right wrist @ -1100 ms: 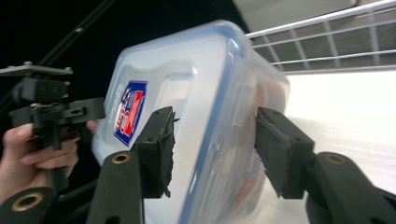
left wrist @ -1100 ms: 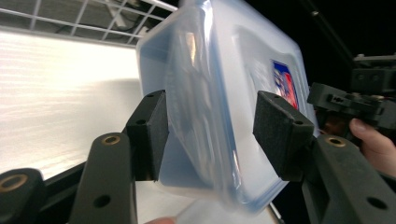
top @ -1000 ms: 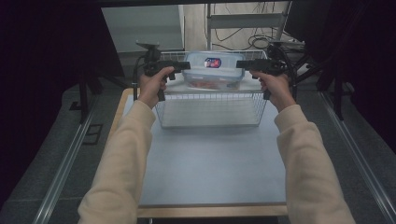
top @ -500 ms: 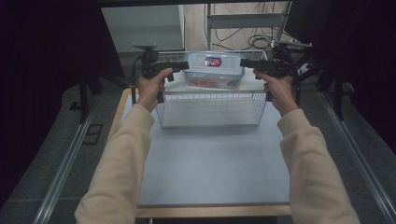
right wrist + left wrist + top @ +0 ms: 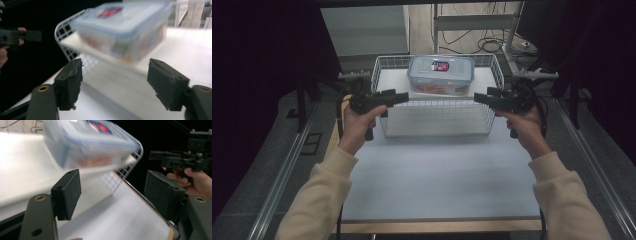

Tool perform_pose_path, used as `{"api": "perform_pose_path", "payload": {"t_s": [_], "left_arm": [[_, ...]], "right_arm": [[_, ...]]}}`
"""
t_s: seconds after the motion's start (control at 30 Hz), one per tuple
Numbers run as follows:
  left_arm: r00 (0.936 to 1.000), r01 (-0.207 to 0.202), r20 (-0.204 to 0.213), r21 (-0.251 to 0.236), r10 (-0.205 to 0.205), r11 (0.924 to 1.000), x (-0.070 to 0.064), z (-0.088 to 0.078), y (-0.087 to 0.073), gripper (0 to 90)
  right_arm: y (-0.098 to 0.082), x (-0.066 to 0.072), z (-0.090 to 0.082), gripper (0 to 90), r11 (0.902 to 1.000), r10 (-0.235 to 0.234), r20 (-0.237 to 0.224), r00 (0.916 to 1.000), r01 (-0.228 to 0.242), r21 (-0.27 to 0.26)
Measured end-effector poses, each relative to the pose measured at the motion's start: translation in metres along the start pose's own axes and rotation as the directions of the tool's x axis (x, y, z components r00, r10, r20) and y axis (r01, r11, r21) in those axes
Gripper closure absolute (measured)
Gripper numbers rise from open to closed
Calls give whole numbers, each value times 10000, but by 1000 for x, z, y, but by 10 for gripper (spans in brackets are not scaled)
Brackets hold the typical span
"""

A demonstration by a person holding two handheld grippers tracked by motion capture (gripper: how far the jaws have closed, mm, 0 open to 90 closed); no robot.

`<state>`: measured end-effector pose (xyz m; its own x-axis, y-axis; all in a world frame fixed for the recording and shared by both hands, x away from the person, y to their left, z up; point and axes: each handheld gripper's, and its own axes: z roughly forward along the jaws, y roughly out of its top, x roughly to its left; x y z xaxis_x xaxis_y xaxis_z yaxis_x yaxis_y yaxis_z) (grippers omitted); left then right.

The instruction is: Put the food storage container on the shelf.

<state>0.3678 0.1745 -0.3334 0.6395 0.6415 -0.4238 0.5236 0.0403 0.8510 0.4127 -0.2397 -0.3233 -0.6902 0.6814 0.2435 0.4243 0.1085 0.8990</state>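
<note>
The plastic box (image 5: pixel 441 75) sits at the far end of the wire basket (image 5: pixel 438 116) on the table (image 5: pixel 432 180), and both grippers stand away from it, one at each side of the basket. The left gripper (image 5: pixel 398 97) hangs just outside the basket's left wall and the right gripper (image 5: pixel 478 97) just outside the right wall, each pointing inward toward the other. The jaws on both have just been opening, and in the two gripper views they stand well apart with nothing between the pads.

To my eye this is the let-go step: the box looks set down in the basket and the hands are clear of it. If the box is to stay, the next move calls only for drawing the grippers back toward the person without catching the wire rim. If it is to be lifted, both would have to come in over the side walls and close on the box's two short ends together.

The box is clear with a bluish snap-on lid (image 5: pixel 82 135), a red and dark blue label (image 5: pixel 440 65) on top, and something orange and reddish showing through the side wall (image 5: pixel 140 47). It lies flat, lid on.
</note>
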Motion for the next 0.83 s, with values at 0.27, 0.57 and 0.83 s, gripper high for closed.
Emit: {"api": "perform_pose_path", "payload": {"t_s": [0.27, 0.57, 0.83], "left_arm": [[9977, -678, 59, 33, 678, 9977, -14, -20, -69, 222], [9917, -1092, -561, 1123, 1160, 9877, -9, -10, -139, 210], [9913, -996, -732, 1275, 1095, 9868, -6, -9, -152, 181]], "right_arm": [[-64, 17, -22, 213, 9977, -572, -265, 9980, 581, 350], [-138, 23, -21, 205, 9893, -835, -477, 9954, 885, 1156], [-152, 26, -19, 155, 9901, -1001, -416, 9941, 1036, 947]]}}
